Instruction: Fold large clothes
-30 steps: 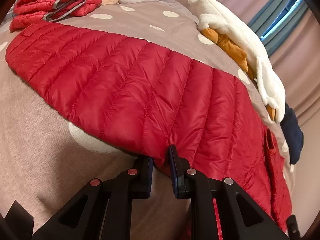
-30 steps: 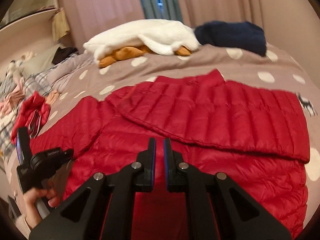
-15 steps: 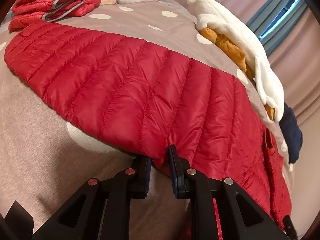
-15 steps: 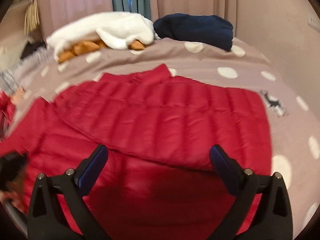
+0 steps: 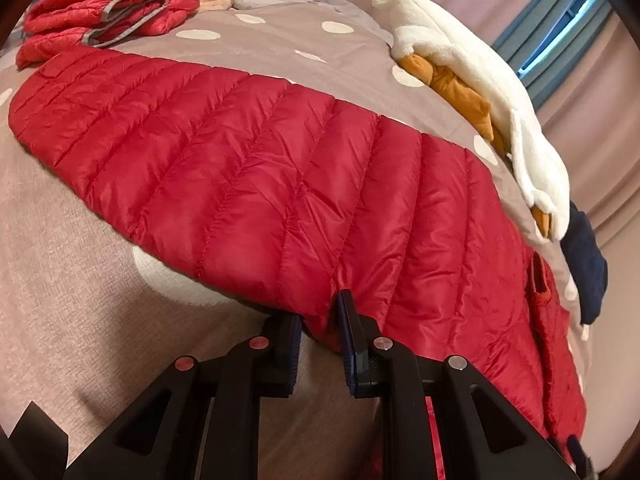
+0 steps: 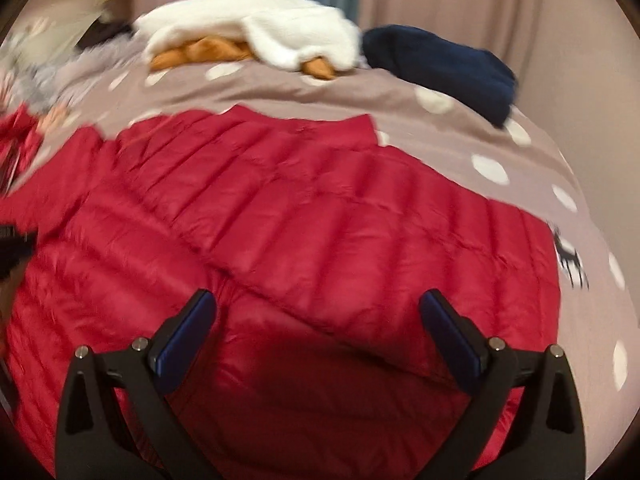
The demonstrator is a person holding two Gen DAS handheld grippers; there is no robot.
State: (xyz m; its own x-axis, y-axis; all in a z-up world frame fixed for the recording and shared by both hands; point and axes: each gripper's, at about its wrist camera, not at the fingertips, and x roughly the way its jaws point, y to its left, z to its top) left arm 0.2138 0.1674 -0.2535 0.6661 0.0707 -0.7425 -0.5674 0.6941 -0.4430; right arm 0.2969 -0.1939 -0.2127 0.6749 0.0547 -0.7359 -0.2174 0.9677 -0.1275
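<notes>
Left claw [image 5: 318, 326], lower centre, clamped on the red quilted jacket's [image 5: 256, 168] near edge; right claw [image 6: 318, 334] spread wide above the jacket, empty.

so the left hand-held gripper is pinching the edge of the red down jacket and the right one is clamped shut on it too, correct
Not quite. The left hand-held gripper does pinch the edge of the red down jacket, but the right hand-held gripper is not clamped on it: the right wrist view shows its jaws wide apart above the jacket, with nothing pressed between the pads.
</notes>
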